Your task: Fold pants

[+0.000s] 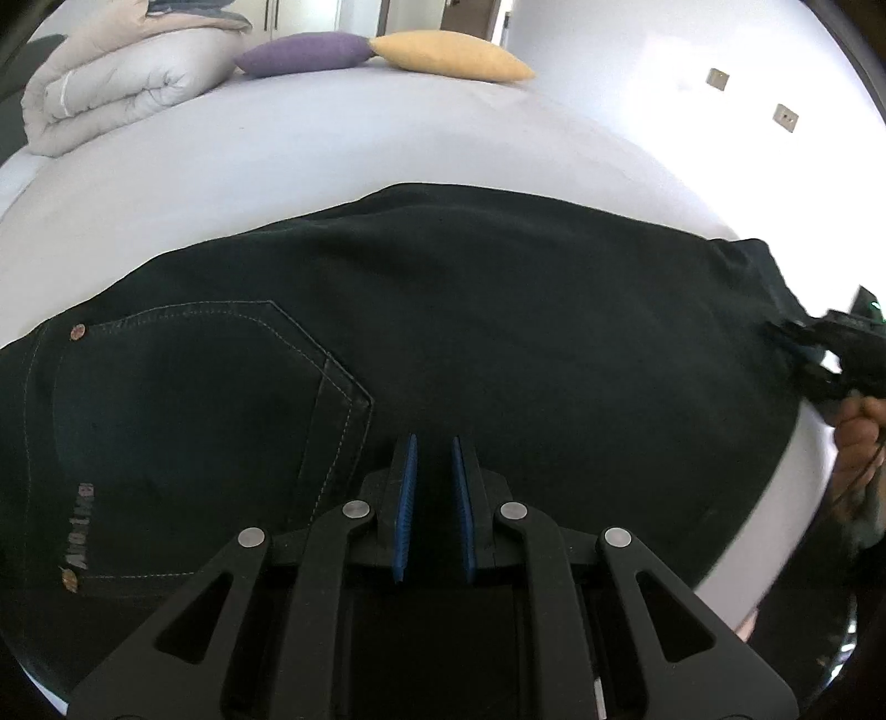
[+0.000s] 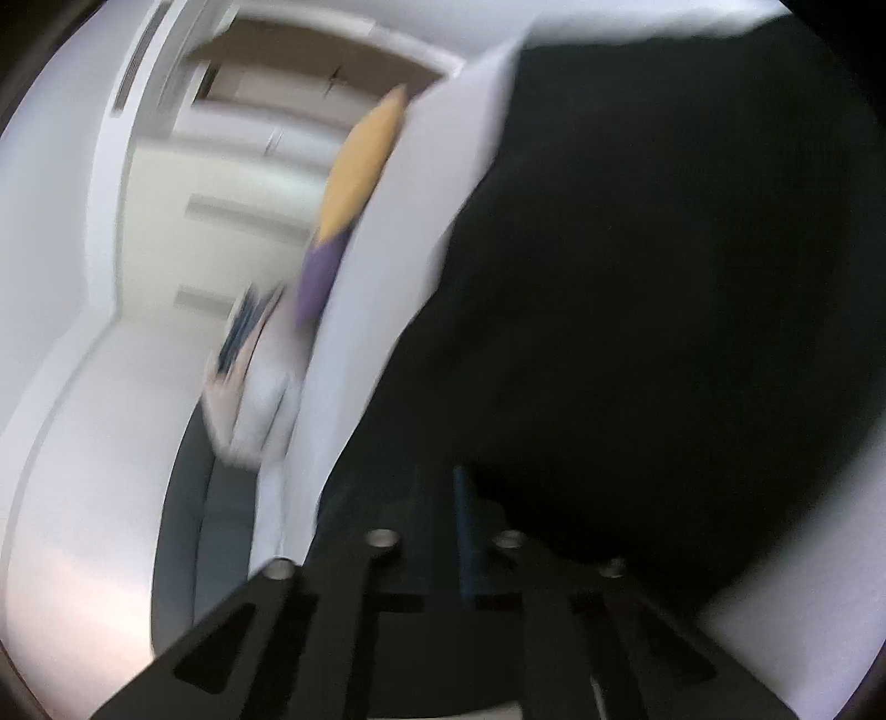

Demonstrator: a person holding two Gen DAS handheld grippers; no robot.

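Matt black denim pants (image 1: 470, 310) with pale stitching, smooth white bedsheet (image 1: 310, 144)

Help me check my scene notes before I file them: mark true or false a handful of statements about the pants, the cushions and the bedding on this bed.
1. The pants are dark. True.
2. A back pocket faces up. True.
3. The purple cushion lies on the pants. False: it sits far up the bed, beside the yellow cushion.
4. The rolled duvet is black. False: it is pale.
5. The pants hang off a chair. False: they lie on the bed.
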